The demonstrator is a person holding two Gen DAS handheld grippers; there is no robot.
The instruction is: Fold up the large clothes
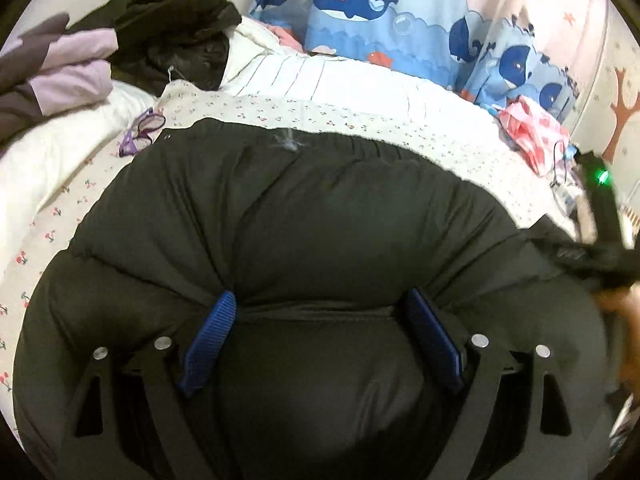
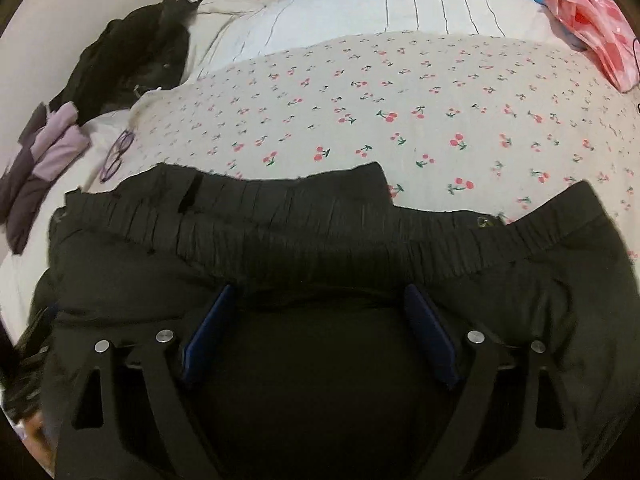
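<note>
Jaws of both grippers stand spread wide, with nothing pinched. Left gripper (image 1: 320,308) hovers over the black padded coat (image 1: 280,208), its blue pads (image 1: 212,336) down against puffy fabric. Right gripper (image 2: 318,304) sits just below the coat's gathered elastic hem (image 2: 280,232). Coat lies flat on the cherry-print bedsheet (image 2: 400,100). Purple glasses (image 2: 116,156) lie near the coat's left edge; 1 dark clothes pile (image 1: 172,28) sits beyond.

both wrist views look steeply down, close over the black garment (image 1: 312,220). both share the cherry-print sheet (image 2: 400,92) across mid-frame.
</note>
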